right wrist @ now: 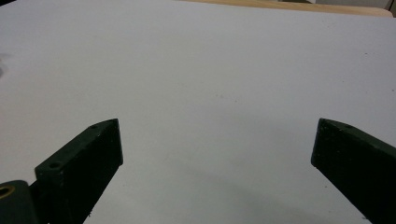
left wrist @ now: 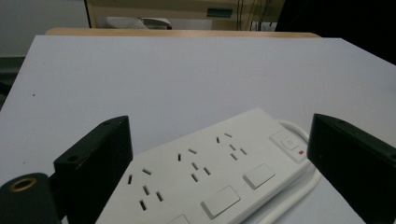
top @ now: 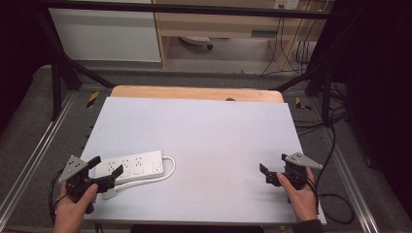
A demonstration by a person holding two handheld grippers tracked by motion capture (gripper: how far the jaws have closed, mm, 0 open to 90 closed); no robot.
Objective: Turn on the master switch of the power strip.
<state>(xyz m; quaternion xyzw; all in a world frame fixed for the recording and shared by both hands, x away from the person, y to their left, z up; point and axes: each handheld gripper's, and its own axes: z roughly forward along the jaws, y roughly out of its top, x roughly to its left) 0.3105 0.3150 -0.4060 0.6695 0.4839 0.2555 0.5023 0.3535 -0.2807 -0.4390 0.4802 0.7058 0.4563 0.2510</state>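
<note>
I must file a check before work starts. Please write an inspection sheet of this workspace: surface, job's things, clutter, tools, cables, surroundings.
Surface: pale grey board lying on a wooden table; bare apart from the items below.
Job's things: white power strip near the left front corner, lying flat, sockets up.
Clutter: nothing seen.
Tools: left tool open, jaws on either side of the strip's near end, not pressing it; right tool open over bare board, holding nothing.
Cables: the strip's white cord loops beside it; black cable trails from the right tool; more cables hang at the back right.
Surroundings: black frame bars, grey floor, wooden furniture behind.
</note>
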